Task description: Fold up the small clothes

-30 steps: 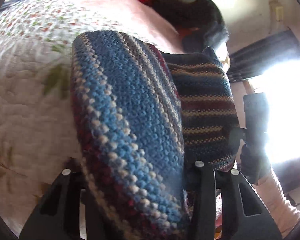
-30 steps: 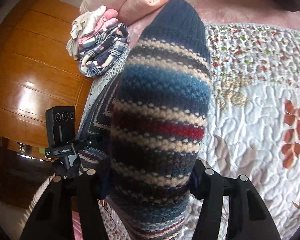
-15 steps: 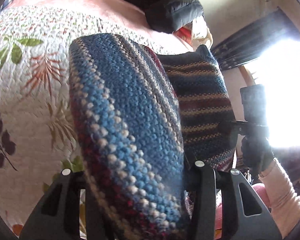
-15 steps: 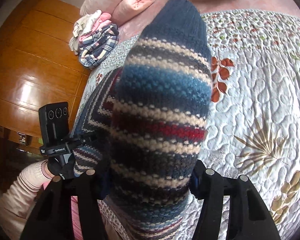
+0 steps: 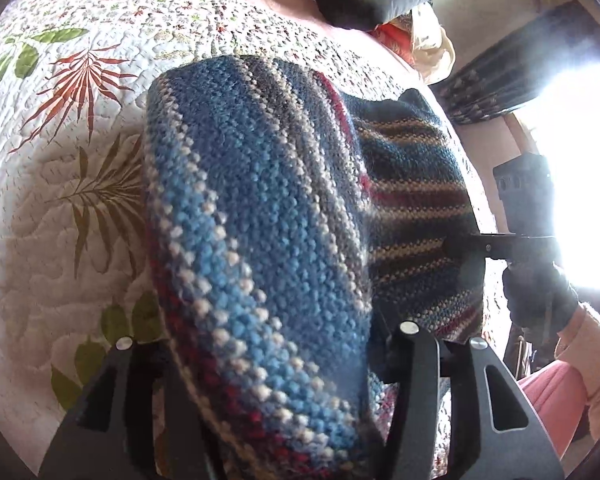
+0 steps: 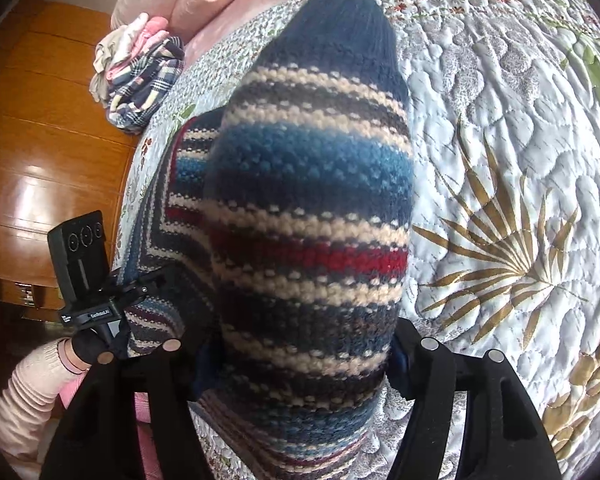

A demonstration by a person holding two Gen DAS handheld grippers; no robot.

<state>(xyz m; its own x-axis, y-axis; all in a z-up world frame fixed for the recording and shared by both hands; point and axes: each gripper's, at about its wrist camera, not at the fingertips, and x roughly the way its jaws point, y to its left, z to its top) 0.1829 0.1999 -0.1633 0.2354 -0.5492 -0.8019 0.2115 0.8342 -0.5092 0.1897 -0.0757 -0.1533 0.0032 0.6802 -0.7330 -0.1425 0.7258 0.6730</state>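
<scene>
Left claw (image 5: 268,364): I have it clamped on one end of the striped knit piece (image 5: 260,216); the wool bulges up between the jaws and fills most of my left view.
Right claw (image 6: 300,364): clamped on the other end of the same knit (image 6: 312,208), with the dark blue ribbed end pointing away from me.
Where the knit is: held between my two claws over the quilted bedspread (image 5: 60,184). Whether its lower edge touches the quilt I cannot tell, since the fabric hides it.
Other claw as seen across: from each view I see the opposite tool and the person's gloved hand (image 5: 540,296) on it, pink sleeve behind, close beside the garment.
Step in hand: I judge this as the carry or spread stage, with the piece gripped at both ends and no fold laid yet.
Next move calls for: lowering it flat onto a bare patch of quilt, keeping both ends level so the stripes lie straight, then bringing one end over the other.
Surroundings: a heap of plaid and pink clothes (image 6: 140,76) sits well apart near the wooden headboard (image 6: 40,140).
</scene>
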